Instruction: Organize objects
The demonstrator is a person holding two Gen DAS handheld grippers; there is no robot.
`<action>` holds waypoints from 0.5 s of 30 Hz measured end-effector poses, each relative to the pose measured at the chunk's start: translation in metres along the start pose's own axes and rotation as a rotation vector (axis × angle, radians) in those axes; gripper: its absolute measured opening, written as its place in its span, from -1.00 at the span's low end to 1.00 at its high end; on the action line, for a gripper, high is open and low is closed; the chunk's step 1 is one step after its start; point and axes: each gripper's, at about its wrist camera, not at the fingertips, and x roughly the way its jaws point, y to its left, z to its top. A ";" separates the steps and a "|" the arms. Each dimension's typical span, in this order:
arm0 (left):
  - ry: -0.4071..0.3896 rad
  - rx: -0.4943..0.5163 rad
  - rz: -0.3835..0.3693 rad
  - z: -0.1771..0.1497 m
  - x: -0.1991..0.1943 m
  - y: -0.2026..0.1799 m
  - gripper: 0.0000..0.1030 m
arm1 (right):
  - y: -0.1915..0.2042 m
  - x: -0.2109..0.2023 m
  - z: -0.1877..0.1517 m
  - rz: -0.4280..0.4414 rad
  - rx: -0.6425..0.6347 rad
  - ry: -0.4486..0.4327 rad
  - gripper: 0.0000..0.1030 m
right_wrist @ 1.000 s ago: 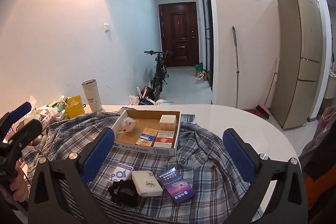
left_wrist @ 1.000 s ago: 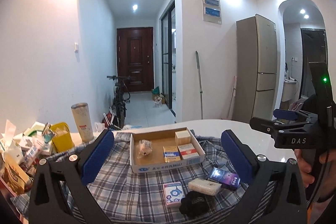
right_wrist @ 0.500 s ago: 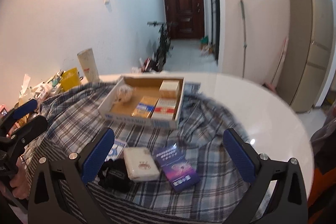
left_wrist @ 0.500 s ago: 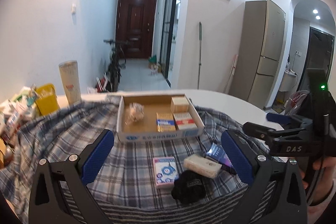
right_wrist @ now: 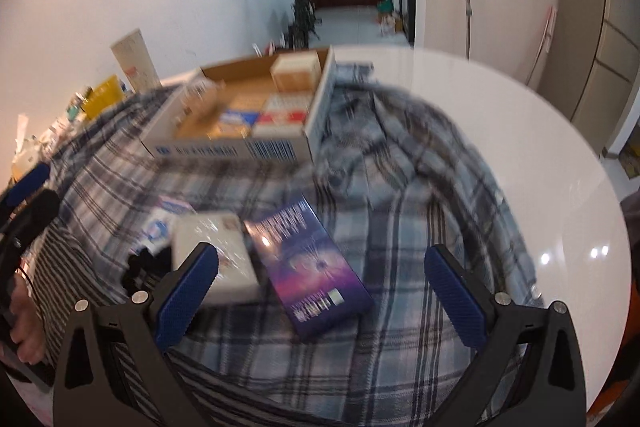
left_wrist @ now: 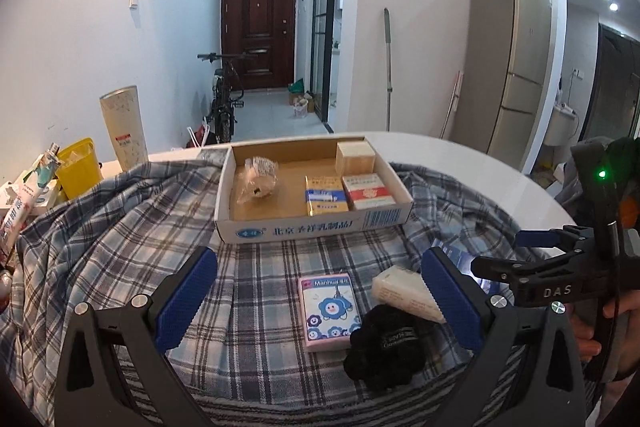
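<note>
Right tongs (right_wrist: 320, 291) tilt down, closing above purple box (right_wrist: 308, 267), seemingly untouched; left tongs (left_wrist: 318, 297) wide.

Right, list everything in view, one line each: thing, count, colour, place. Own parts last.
cardboard tray: one, white outside, brown inside, on the cloth
boxes in tray: three; cream, yellow-blue, red-white; right side
wrapped bundle: one, clear wrap, tray's left
checked cloth: one, blue-grey, over the table
white table: one, round
pink box: one, blue flower print, near side of cloth
white box: one, beside the purple box
purple box: one, between the right tool's fingers, untouched
black bundle: one, near the pink box
tumbler: one, cream, far left
yellow container: one, far left
left tool: open, empty
right tool: closing, empty
</note>
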 end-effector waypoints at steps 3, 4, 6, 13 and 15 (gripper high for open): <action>0.031 -0.016 -0.021 -0.004 0.007 0.003 1.00 | -0.005 0.013 -0.003 0.004 0.012 0.046 0.78; 0.038 -0.023 -0.026 -0.005 0.009 0.004 1.00 | -0.006 0.016 -0.003 0.014 0.013 0.060 0.77; 0.045 -0.030 -0.028 -0.006 0.012 0.006 1.00 | -0.001 0.017 -0.003 0.019 -0.005 0.066 0.77; 0.059 -0.027 -0.044 -0.007 0.014 0.004 1.00 | 0.024 0.019 -0.011 0.021 -0.120 0.105 0.51; 0.060 -0.028 -0.049 -0.008 0.014 0.004 1.00 | 0.029 0.019 -0.014 0.027 -0.122 0.122 0.40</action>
